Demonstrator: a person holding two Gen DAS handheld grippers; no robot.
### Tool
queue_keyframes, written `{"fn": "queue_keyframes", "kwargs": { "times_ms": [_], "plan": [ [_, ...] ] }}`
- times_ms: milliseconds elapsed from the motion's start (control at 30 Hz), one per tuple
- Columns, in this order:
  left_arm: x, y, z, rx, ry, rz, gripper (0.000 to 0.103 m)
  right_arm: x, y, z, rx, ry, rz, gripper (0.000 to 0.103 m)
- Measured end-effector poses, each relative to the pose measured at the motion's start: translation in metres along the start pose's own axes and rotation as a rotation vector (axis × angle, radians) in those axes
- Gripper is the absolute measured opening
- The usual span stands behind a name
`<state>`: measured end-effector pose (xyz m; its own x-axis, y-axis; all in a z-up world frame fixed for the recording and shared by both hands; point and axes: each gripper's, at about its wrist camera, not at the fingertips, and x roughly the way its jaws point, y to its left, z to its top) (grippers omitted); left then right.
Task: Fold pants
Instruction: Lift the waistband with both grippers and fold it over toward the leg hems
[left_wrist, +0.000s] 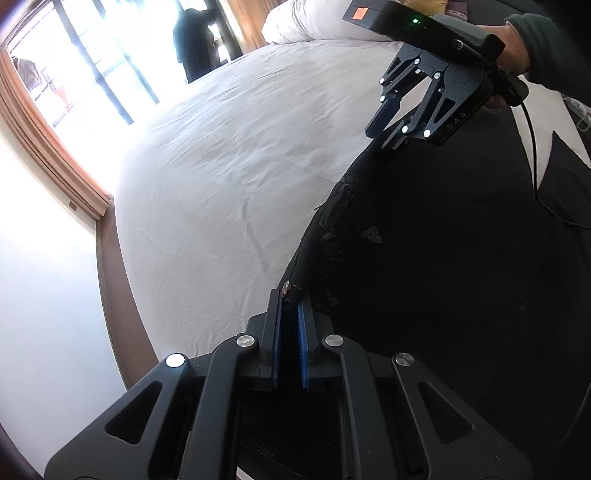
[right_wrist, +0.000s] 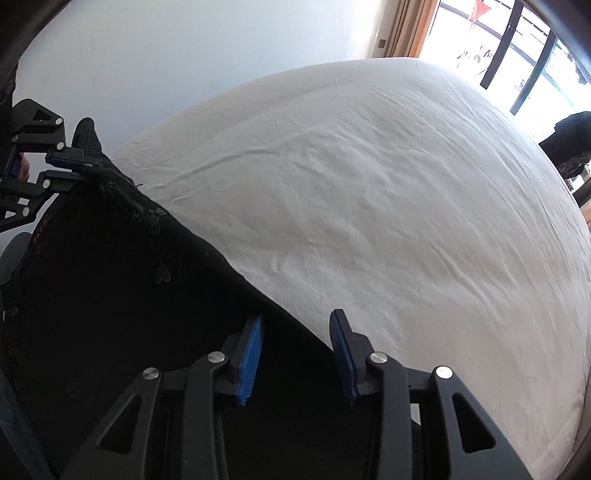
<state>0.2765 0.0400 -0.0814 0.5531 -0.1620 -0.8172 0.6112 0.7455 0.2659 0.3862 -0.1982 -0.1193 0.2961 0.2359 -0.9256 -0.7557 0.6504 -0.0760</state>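
Observation:
Black pants (left_wrist: 424, 258) hang stretched above a white bed (left_wrist: 229, 177). My left gripper (left_wrist: 290, 299) is shut on the pants' top edge by a metal button. In the right wrist view the left gripper (right_wrist: 79, 164) shows at the far left, pinching the pants (right_wrist: 122, 280). My right gripper (right_wrist: 297, 325) is open, its blue pads (right_wrist: 251, 354) either side of the pants' edge, not closed on it. In the left wrist view the right gripper (left_wrist: 388, 134) sits at the pants' far top corner.
The white bed sheet (right_wrist: 369, 192) fills most of the view. A pillow (left_wrist: 306, 22) lies at the bed's head. A bright window (left_wrist: 92, 66) and a dark-clothed person (left_wrist: 192, 40) stand beyond the bed. A plain wall (right_wrist: 166, 55) is behind.

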Motion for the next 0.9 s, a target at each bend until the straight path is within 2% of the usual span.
{"fn": "queue_keyframes", "kwargs": {
  "times_ms": [133,300,567,900],
  "plan": [
    [0.0,0.003,-0.002,-0.015,-0.003,-0.002,0.006,0.0,0.005,-0.001,-0.015,0.016,0.01,0.021],
    [-0.006,0.004,-0.004,-0.038,-0.014,-0.003,0.006,-0.009,0.009,-0.007,-0.006,0.003,0.02,0.01],
    [-0.035,-0.007,-0.007,-0.079,-0.052,0.005,0.006,-0.036,0.026,-0.025,0.09,-0.074,0.012,0.005],
    [-0.081,-0.038,-0.03,-0.124,-0.074,-0.011,0.006,-0.083,0.082,-0.067,0.21,-0.204,0.037,0.004]
  ]
}}
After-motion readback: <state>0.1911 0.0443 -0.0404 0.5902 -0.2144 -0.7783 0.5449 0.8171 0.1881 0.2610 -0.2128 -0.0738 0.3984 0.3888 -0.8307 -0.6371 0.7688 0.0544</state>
